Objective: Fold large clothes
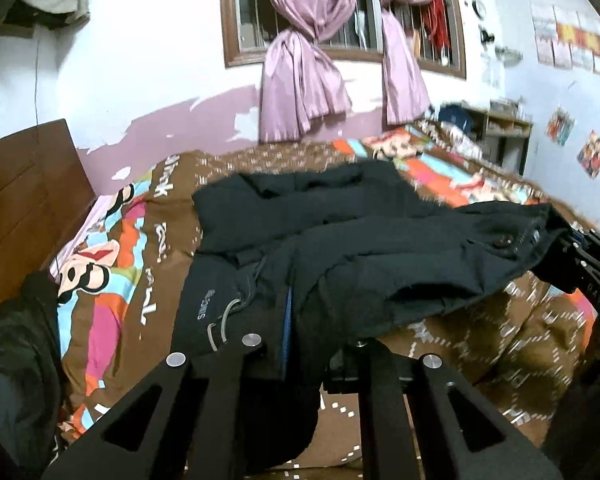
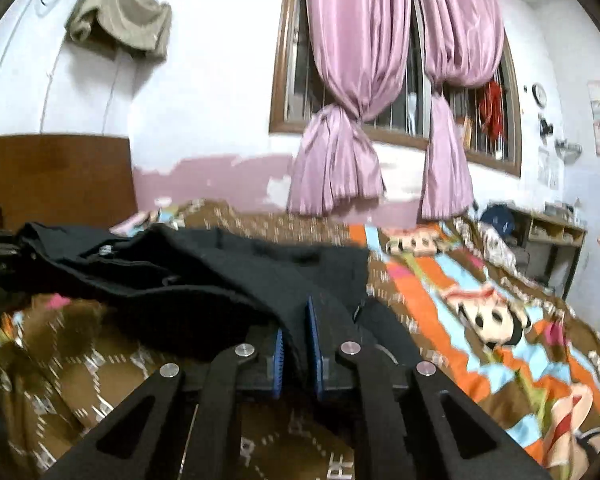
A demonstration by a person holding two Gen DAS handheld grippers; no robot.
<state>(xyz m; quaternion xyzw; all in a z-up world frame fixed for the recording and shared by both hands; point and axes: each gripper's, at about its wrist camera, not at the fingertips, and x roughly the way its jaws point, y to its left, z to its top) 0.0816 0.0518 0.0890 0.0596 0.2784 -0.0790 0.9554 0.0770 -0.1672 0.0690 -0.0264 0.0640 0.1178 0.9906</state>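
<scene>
A large black garment lies across the bed, its near edge lifted. My left gripper is shut on the garment's near corner, with a grey drawstring beside it. The cloth hides most of the blue pads. My right gripper is shut on another corner of the same garment; cloth is pinched between its blue pads. The right gripper also shows in the left wrist view at the far right, holding the buttoned end. The garment hangs stretched between both grippers above the bed.
The bed carries a brown cartoon-print cover. A wooden headboard stands at the left. Another dark garment lies at the bed's left edge. Pink curtains hang at the window behind. A shelf stands at the right wall.
</scene>
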